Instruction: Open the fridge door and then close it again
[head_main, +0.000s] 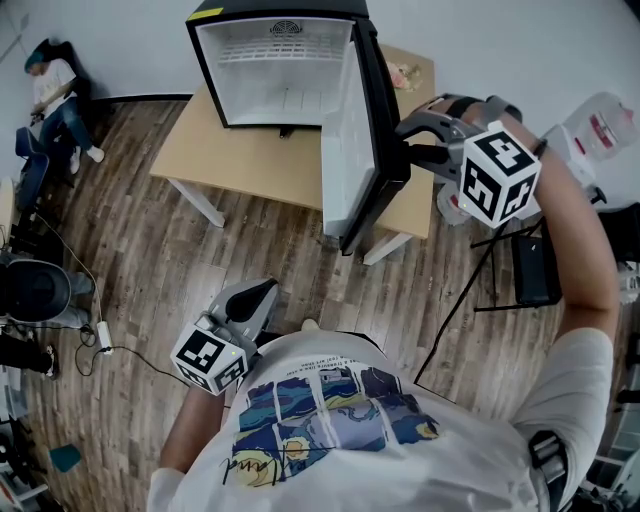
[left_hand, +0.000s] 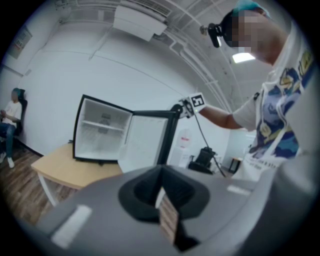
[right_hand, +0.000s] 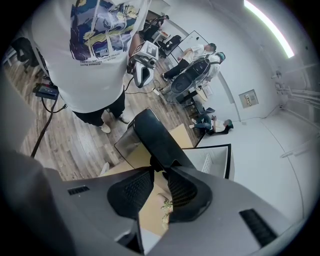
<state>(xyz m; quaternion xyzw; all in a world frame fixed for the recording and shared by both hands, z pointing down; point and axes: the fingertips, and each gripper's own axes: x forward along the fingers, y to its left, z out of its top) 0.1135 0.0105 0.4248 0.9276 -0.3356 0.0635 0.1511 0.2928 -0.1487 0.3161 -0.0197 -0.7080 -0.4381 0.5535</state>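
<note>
Door (head_main: 365, 140) stands wide open on fridge (head_main: 280, 70), far on table (head_main: 250, 165). R gripper (head_main: 407, 150) pinches its edge; L gripper (head_main: 266, 292) clenched, empty (near). Risk: thin edge slips, door slams.

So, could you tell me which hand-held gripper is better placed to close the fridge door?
The right hand-held gripper: it grips the open fridge door, while the left hand-held gripper hangs shut by the person's torso.
</note>
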